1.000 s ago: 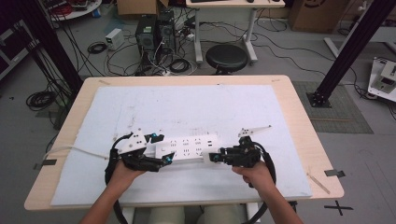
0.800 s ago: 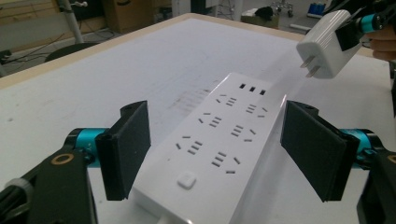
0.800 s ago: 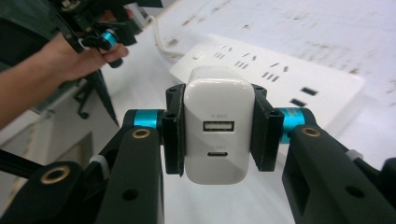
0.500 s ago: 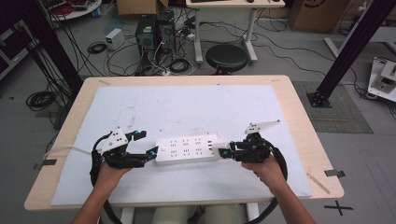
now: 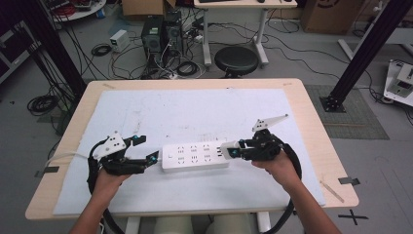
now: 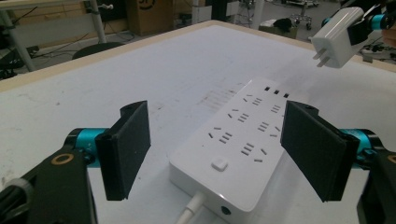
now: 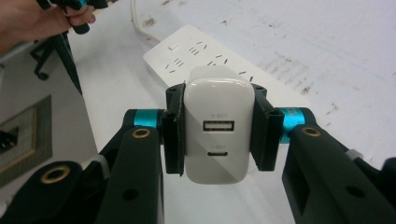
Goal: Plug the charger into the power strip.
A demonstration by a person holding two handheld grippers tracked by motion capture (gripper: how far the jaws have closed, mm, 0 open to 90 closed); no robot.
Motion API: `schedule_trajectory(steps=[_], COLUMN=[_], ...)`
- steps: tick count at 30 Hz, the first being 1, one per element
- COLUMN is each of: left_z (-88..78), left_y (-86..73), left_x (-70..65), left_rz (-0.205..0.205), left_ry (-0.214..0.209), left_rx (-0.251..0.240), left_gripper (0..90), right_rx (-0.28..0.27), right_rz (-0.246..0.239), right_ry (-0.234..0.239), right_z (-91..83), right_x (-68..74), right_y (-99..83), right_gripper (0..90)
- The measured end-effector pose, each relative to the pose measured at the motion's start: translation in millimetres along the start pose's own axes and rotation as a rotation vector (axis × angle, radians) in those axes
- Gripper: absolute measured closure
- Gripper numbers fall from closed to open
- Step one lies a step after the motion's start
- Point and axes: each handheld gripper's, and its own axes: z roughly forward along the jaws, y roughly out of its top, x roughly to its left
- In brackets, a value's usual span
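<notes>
Both forearms in from the near edge, gripping handles. Left gripper (image 5: pixel 152 157) held low and level, pointed right, jaws apart and just widened further, nothing pressed between. Right gripper (image 5: pixel 229 152) pointed left, raised slightly, jaws clamped on small white charger (image 7: pixel 218 132).

The white mat (image 5: pixel 195 114) lies bare from its far edge down to the power strip (image 5: pixel 195 156), leaving broad free room there; the strip itself lies across the middle near the near edge, between the left gripper (image 5: pixel 146 148) and the right gripper (image 5: pixel 229 150); its cord (image 5: pixel 63 157) trails off the left edge.
</notes>
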Motion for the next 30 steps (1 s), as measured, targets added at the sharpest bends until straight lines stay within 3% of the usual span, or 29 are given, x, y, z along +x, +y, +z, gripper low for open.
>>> schedule_trajectory(steps=[6,30], left_z=[-5.1,-20.3], left_y=[-3.2,-12.8], left_x=[4.0,13.2], left_rz=[-0.004,-0.003], left_ry=[0.025,0.054], left_rx=[-0.007,-0.012], left_gripper=[23.2,23.2], right_rx=[0.037,0.184], right_rz=[-0.05,-0.175], right_ry=[0.003,-0.002], right_z=[5.0,28.5], right_x=[-2.3,-7.0], right_y=[15.4,58.3], right_gripper=[63.7,63.8])
